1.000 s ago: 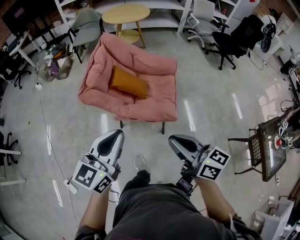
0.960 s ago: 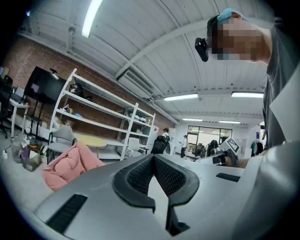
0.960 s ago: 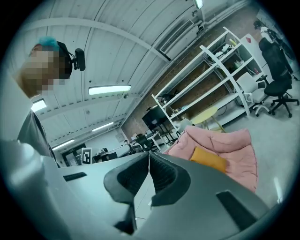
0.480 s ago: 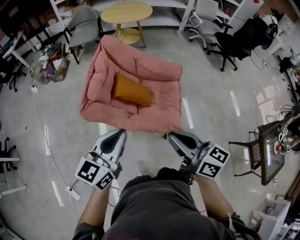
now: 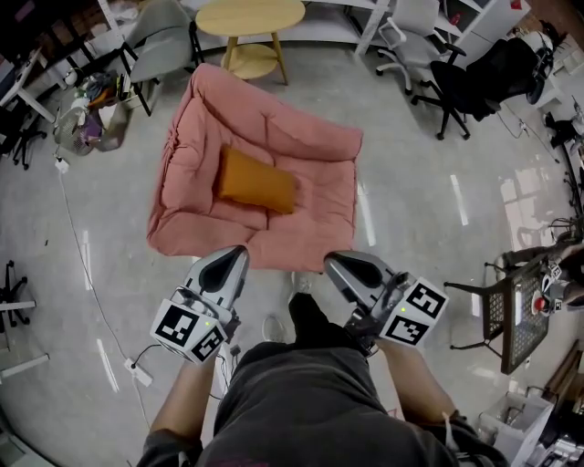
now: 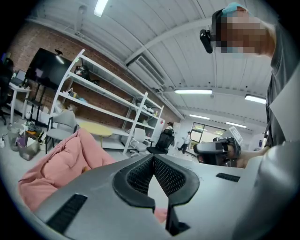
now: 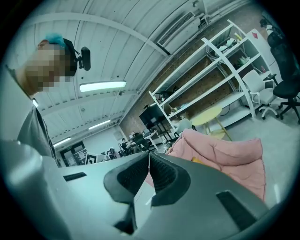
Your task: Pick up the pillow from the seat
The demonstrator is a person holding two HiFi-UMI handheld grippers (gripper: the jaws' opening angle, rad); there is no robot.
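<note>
An orange pillow [image 5: 255, 181] lies on the seat of a pink cushioned chair [image 5: 301, 214] in the head view. My left gripper [image 5: 239, 252] and right gripper [image 5: 330, 263] are held side by side just short of the chair's front edge, well apart from the pillow. Both are shut with nothing between the jaws. In the left gripper view the shut left gripper [image 6: 153, 157] points past the pink chair [image 6: 61, 161], where a sliver of the pillow [image 6: 86, 168] shows. The right gripper [image 7: 149, 154] likewise points at the chair [image 7: 225, 154].
A round wooden table [image 5: 249, 16] and a grey chair [image 5: 157, 36] stand behind the pink chair. Black and white office chairs [image 5: 474, 77] are at the back right. A cable [image 5: 78, 228] trails on the floor at left. A black metal stand [image 5: 511, 310] is at right.
The person has stepped forward: the pink chair has come nearer, and both shut grippers have gone from open floor to its front edge.
</note>
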